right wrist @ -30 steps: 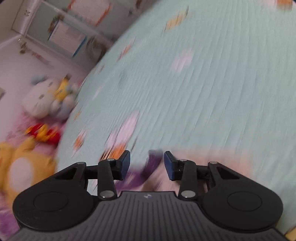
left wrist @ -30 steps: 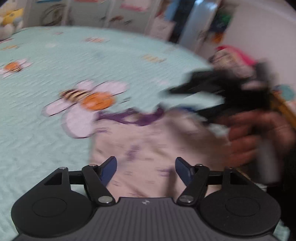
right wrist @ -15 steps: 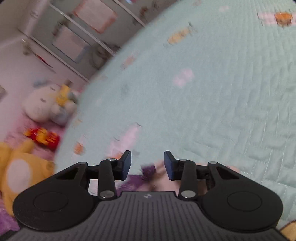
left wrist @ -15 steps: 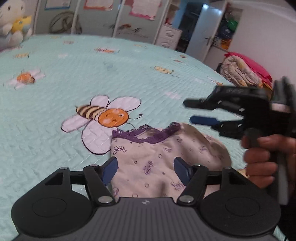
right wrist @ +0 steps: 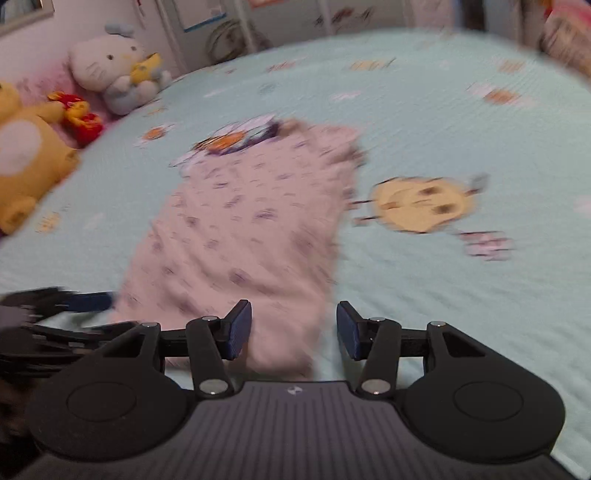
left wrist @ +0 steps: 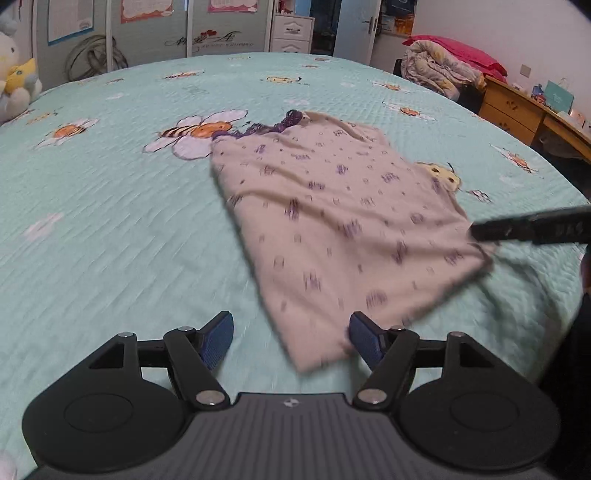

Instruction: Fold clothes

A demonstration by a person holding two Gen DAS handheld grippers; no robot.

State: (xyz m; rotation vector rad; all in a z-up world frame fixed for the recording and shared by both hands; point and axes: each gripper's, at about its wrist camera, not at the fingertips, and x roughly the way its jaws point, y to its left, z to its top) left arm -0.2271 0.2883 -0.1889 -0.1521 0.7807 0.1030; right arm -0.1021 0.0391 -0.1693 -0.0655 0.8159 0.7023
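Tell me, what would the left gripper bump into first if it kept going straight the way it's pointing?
Probably the pink garment. Its near corner lies just ahead of the left gripper, between the open jaws, spread on the bedspread. Depth is hard to judge, so it might skim the cloth's edge.

My left gripper point(left wrist: 290, 341) points downward, its jaws standing wide apart and gripping nothing. My right gripper point(right wrist: 293, 329) is opening, likewise empty.

A mint bedspread point(left wrist: 110, 229) printed with bees covers the bed. Beyond stand wardrobe doors point(left wrist: 155, 33), a white drawer chest point(left wrist: 290, 33) and a wooden desk point(left wrist: 517, 107).
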